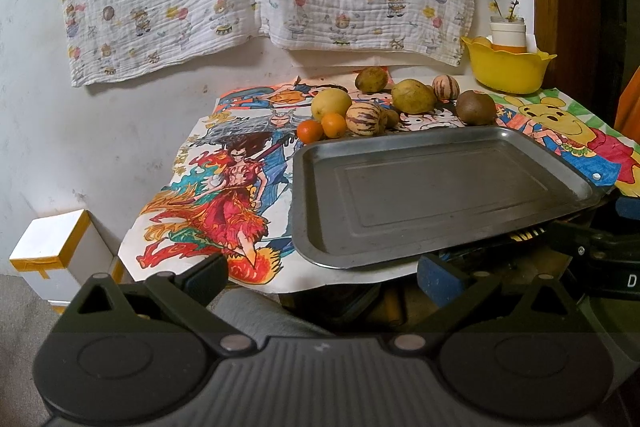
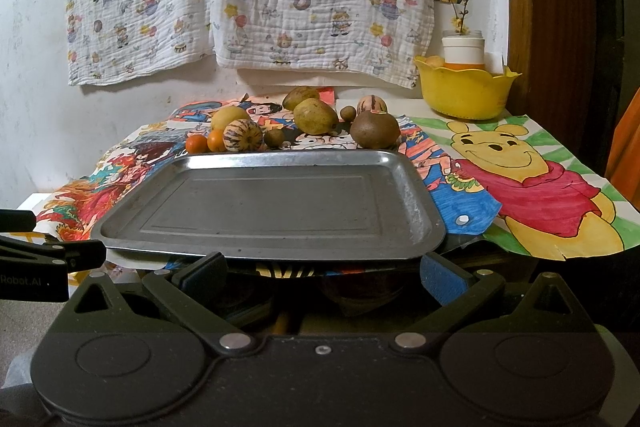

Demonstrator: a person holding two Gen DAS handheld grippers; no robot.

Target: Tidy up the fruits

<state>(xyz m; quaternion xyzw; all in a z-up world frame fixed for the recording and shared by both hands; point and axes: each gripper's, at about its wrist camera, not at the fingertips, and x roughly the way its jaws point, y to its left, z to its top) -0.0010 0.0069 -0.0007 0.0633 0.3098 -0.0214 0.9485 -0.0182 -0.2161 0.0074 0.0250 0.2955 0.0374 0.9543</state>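
Observation:
An empty metal tray [image 1: 320, 251] [image 2: 120, 231] lies at the table's front. Behind it sit several fruits: two small oranges [image 1: 322, 127] [image 2: 208, 142], a yellow lemon [image 1: 331, 103] [image 2: 229, 115], striped melons [image 1: 363, 119] [image 2: 242, 135], green-yellow mangoes [image 1: 413, 95] [image 2: 315, 115] and a brown kiwi [image 1: 476, 107] [image 2: 374, 130]. My left gripper [image 1: 320, 277] is open and empty, below the table's front edge. My right gripper [image 2: 322, 273] is open and empty, just before the tray's front rim.
A yellow bowl [image 1: 507, 70] [image 2: 464, 91] with a white jar stands at the back right. Coloured drawings [image 1: 224, 187] [image 2: 536, 179] cover the table. A patterned cloth hangs on the wall. A white box [image 1: 56, 255] sits on the floor at left.

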